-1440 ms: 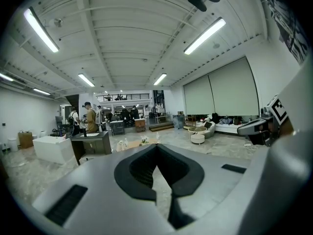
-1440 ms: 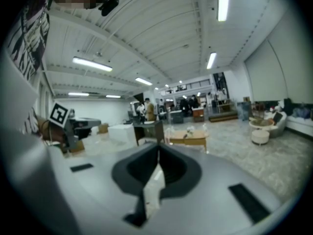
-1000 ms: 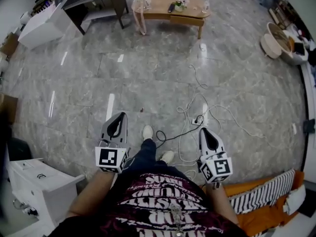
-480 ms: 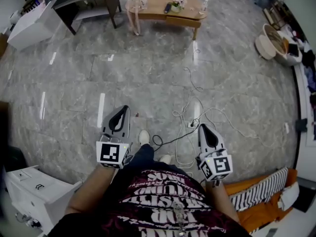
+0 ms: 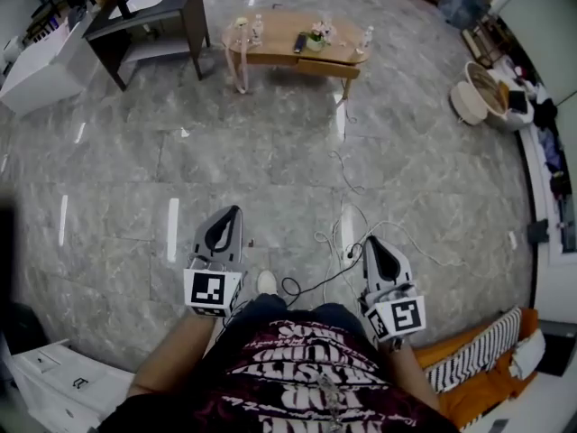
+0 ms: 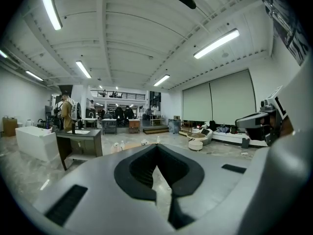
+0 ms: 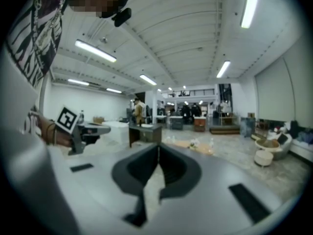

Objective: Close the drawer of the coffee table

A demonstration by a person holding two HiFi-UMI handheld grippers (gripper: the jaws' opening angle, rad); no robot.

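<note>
Both grippers clenched and empty, the coffee table well apart from them across the room.

The left gripper (image 5: 236, 211) and the right gripper (image 5: 368, 240) are held out side by side in front of the person, above the grey marble floor (image 5: 270, 152). Each one's jaws are pressed together tip to tip, with nothing between them and nothing touching them. The coffee table (image 5: 275, 36) stands on the far side of the floor, with small bottles, a little plant and a dark remote on its top. Its drawer (image 5: 326, 67) hangs under the right part of the top, and the drawer's front stands out from the table's near edge. A dark desk (image 5: 153, 12) stands to the left of the table.
</note>
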